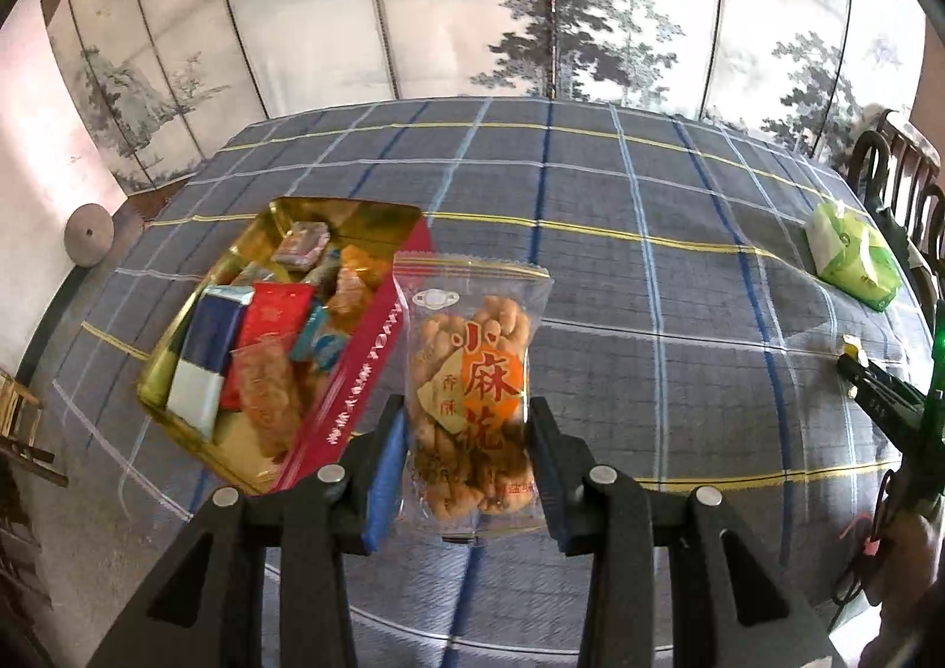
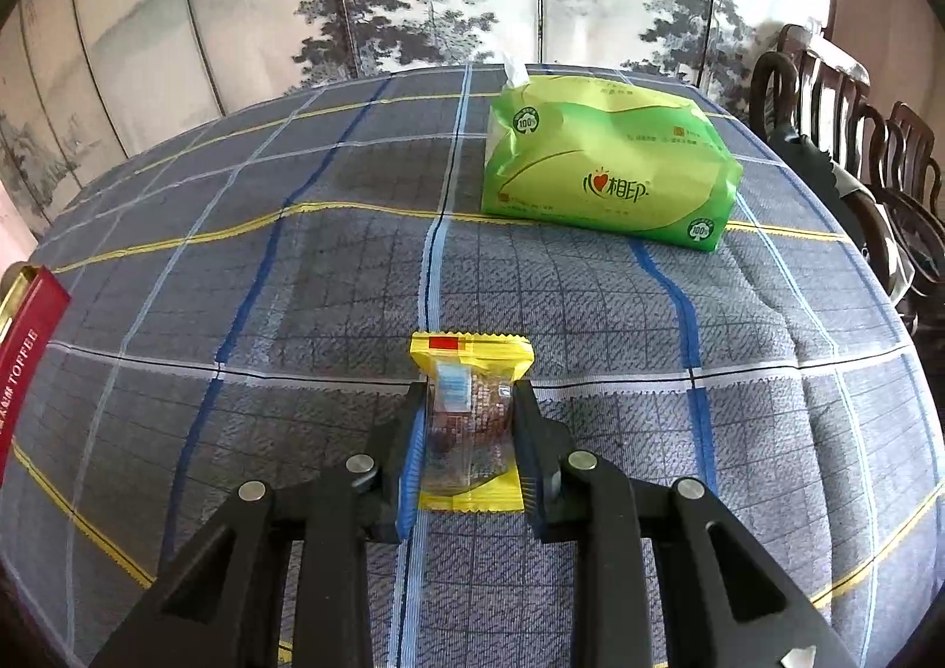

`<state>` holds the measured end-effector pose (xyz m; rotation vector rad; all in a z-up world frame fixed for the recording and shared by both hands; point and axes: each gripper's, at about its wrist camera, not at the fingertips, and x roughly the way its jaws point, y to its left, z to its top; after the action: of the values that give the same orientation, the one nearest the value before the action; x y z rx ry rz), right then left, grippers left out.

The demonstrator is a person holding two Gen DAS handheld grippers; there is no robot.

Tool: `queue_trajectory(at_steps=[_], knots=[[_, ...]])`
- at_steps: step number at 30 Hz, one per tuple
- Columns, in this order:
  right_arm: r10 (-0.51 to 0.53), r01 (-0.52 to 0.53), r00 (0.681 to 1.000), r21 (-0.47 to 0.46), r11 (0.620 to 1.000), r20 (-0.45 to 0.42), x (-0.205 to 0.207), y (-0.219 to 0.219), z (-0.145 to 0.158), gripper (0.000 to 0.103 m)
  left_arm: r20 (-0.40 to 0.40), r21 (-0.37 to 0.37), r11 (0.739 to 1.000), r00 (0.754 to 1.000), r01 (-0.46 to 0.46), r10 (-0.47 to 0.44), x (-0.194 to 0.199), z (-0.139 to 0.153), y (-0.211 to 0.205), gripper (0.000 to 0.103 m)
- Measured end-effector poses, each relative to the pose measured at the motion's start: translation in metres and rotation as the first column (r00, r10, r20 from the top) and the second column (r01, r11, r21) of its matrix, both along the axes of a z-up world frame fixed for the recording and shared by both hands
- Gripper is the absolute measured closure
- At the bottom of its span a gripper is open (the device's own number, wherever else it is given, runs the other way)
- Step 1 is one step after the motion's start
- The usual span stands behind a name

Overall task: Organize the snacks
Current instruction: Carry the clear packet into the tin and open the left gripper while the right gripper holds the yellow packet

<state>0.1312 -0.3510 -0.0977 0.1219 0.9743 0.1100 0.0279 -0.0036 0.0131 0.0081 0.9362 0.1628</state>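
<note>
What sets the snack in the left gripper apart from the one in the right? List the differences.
The fried-twist snack bag in the left gripper is clear with a big orange label and red characters; the yellow-edged snack packet in the right gripper has a clear middle showing something dark. The bag fills a wider jaw gap and sticks out well past the fingers; the packet looks smaller. The bag hangs beside the red tin; the packet faces the green tissue pack. Both are sealed and gripped by their sides.

One tin (image 1: 354,372); one tissue pack (image 2: 608,160) (green)
</note>
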Motion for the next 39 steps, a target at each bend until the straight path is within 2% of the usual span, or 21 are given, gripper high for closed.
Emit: queue_trajectory(at_steps=[29, 39], knots=[[-0.004, 0.004, 1.000, -0.028, 1.000, 0.000, 0.000, 0.003, 0.001, 0.078, -0.012, 0.013, 0.998, 0.998, -0.069, 0.069, -0.010, -0.008, 0.049, 0.063], [-0.004, 0.004, 1.000, -0.034, 0.999, 0.000, -0.001, 0.002, 0.001, 0.078, 0.000, 0.011, 0.990, 0.990, -0.139, 0.139, -0.002, -0.006, 0.091, 0.063]])
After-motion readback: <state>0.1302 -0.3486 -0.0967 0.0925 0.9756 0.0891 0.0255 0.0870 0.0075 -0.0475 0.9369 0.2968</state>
